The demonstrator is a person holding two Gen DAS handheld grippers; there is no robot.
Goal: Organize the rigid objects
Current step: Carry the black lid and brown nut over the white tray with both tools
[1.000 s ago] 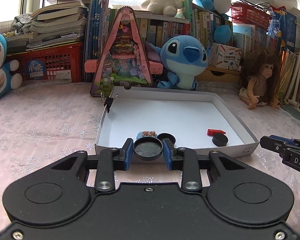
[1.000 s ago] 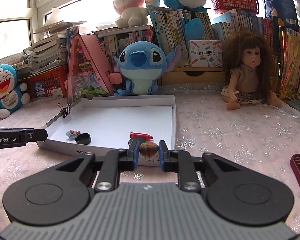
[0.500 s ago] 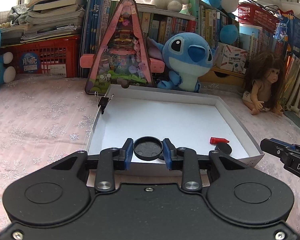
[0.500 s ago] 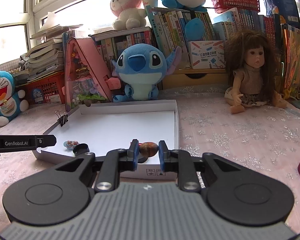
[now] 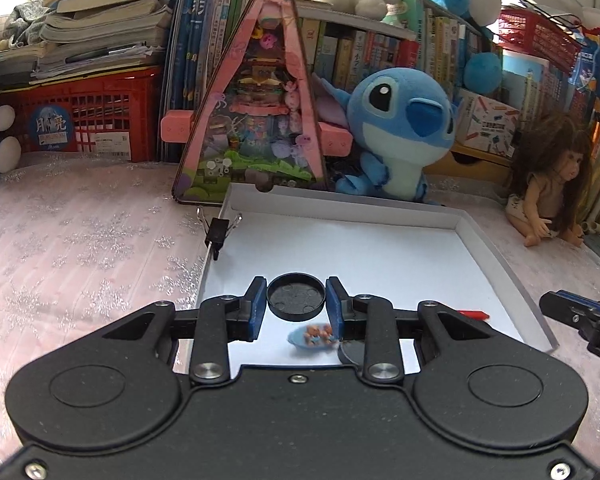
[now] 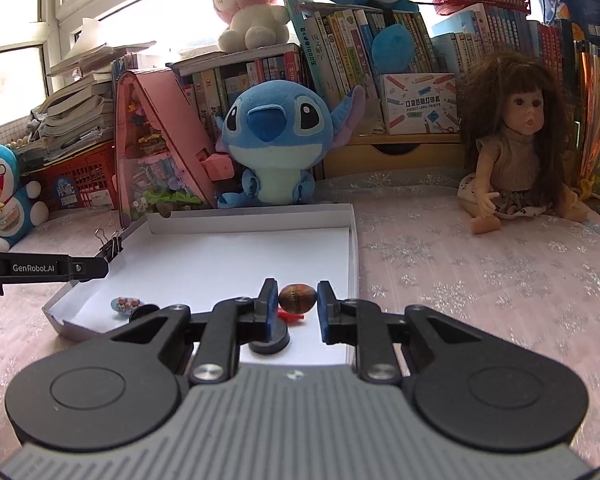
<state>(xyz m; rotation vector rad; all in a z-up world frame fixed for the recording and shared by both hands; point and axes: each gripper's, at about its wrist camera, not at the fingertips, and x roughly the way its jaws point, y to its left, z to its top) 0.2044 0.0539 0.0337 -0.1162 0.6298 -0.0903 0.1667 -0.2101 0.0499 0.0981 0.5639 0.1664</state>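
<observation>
Both grippers have moved forward over the white tray (image 5: 496,256) — a second ago they hung short of its near wall, now their fingertips stand above its floor, so both loads look ready to be set down inside.

The left gripper (image 5: 297,304) is clenched on a round black lid (image 5: 297,297), held flat and clear of the tray floor. The right gripper (image 6: 298,306) has let its jaws spread: the brown oval nut (image 6: 297,298) touches the left pad, with a gap at the right pad. Whether it already rests on the floor I cannot tell.

In the tray, largest first: a black disc (image 6: 269,342) near the front right, a second black cap (image 5: 350,354) front left, a small blue dish of beads (image 5: 314,336) beside it, and a red crayon (image 5: 473,314) — touching the disc's far side. A binder clip (image 5: 217,232) grips the left wall.
</observation>
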